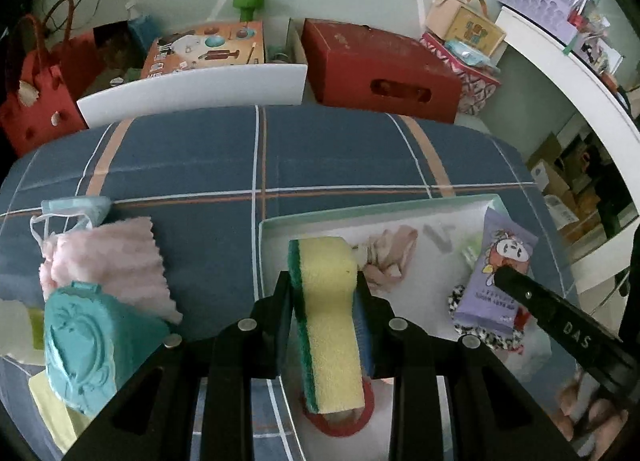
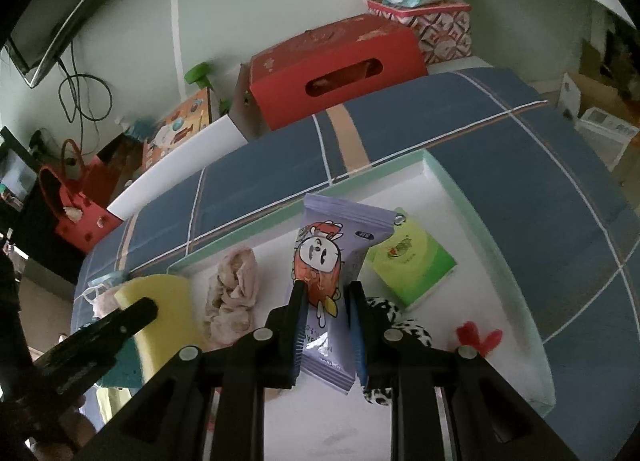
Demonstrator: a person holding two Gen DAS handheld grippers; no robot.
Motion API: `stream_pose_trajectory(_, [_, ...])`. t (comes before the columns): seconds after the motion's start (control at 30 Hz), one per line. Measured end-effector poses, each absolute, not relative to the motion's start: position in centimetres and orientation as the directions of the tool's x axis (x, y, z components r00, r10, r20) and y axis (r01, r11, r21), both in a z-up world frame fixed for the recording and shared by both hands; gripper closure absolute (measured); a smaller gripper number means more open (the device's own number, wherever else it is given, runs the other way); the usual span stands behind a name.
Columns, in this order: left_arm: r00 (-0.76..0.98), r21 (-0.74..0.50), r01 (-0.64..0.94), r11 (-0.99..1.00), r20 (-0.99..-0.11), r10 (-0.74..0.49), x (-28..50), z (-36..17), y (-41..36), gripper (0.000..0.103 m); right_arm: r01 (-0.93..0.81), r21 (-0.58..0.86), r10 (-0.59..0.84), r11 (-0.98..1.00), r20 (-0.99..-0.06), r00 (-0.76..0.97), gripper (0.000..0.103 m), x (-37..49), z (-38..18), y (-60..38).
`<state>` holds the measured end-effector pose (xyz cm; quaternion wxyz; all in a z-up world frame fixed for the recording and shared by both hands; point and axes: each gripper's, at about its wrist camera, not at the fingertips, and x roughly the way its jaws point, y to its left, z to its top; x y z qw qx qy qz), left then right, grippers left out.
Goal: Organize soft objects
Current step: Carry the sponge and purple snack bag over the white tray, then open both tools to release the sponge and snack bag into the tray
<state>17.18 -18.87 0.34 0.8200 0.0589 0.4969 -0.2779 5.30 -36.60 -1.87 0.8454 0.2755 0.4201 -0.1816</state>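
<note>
Left gripper point(image 1: 323, 289) clamped on yellow foam sponge with green scouring edge point(image 1: 330, 313), over white shallow tray point(image 1: 400, 213); light, squashy, best pinched mid-body. Right gripper point(image 2: 326, 293) apparently pinching purple crinkly wipes packet point(image 2: 332, 261); slippery film, soft.

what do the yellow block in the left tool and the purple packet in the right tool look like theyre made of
The yellow block looks like porous foam sponge, matte and finely pitted, with a coarser dark green scouring layer along one side. The left tool squeezes it in at the waist, so it is soft. The purple packet in the right tool looks like thin printed plastic film, slightly glossy, with crimped end seals.
</note>
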Motion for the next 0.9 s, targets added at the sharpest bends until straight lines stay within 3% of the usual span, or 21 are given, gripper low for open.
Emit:
stream_pose_trajectory(0.53, [0.382,-0.161,0.482,0.861,-0.846,-0.373,19.7,-1.2,-20.3,0.073,0.531,0.305,-0.067,0.791,-0.819,0.570,0.079,7.0,-2.8,-36.3])
stream_pose_trajectory(0.57, [0.378,-0.166,0.481,0.861,-0.847,-0.375,19.6,-1.1,-20.2,0.069,0.532,0.300,-0.071,0.792,-0.820,0.568,0.079,6.9,-2.8,-36.3])
stream_pose_trajectory(0.67, [0.384,-0.174,0.486,0.856,-0.838,-0.388,19.3,-0.2,-20.1,0.039,0.532,0.284,-0.080,0.798,-0.824,0.561,0.078,6.9,-2.5,-36.1])
stream_pose_trajectory(0.77, [0.382,-0.176,0.495,0.851,-0.836,-0.395,18.7,0.9,-20.0,0.038,0.534,0.262,-0.094,0.804,-0.831,0.549,0.062,7.0,-2.1,-35.9])
stream_pose_trajectory(0.8, [0.382,-0.171,0.499,0.850,-0.836,-0.393,18.5,1.2,-19.9,0.036,0.536,0.256,-0.099,0.805,-0.832,0.546,0.049,6.9,-2.0,-35.9])
stream_pose_trajectory(0.9, [0.408,-0.140,0.506,0.851,-0.831,-0.379,17.7,2.7,-19.6,0.028,0.545,0.242,-0.116,0.803,-0.833,0.541,0.045,6.4,-1.1,-35.9])
